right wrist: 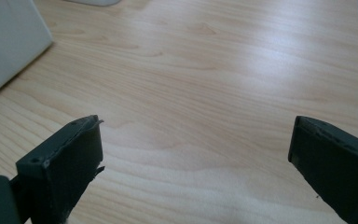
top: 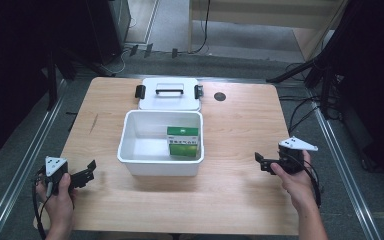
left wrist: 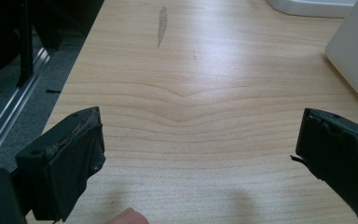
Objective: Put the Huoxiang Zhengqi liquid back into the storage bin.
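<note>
Both hand-held grippers, left (top: 86, 170) and right (top: 260, 161), gape empty beside the bin (top: 145, 162).

Green box (top: 183, 142): print illegible.

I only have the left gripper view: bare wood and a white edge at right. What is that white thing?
Observer: It is an open white plastic bin in the middle of the table.
Operator: Anything inside it?
Observer: A green and white box stands in its right half.
Operator: Where is the lid?
Observer: The white lid, with a black handle, lies flat just behind the bin.
Operator: And the right gripper?
Observer: The right gripper is open, right of the bin, holding nothing.
</note>
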The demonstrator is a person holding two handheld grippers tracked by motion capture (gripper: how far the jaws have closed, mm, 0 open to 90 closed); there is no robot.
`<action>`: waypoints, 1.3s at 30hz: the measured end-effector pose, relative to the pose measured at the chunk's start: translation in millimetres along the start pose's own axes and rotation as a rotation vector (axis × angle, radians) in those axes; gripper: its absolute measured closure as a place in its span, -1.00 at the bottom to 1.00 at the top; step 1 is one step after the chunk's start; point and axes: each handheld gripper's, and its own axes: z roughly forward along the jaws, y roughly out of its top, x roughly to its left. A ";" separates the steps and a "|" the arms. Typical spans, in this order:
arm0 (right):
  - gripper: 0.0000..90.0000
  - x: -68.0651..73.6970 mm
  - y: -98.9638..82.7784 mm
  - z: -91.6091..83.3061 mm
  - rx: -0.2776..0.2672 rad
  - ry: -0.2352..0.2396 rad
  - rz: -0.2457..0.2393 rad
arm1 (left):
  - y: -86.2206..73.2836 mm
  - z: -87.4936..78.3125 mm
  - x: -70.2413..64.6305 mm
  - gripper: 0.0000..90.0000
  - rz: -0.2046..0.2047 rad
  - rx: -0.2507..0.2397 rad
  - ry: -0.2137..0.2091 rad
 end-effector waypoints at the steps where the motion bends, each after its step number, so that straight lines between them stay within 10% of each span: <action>1: -0.94 0.0 0.0 0.0 0.000 0.000 0.000 | 0.0 0.0 0.0 -0.96 0.000 0.000 0.000; 39: -0.94 -14.7 -95.8 -54.0 -0.137 -0.073 0.137 | -0.4 -0.4 -0.7 -0.96 0.002 -0.002 0.001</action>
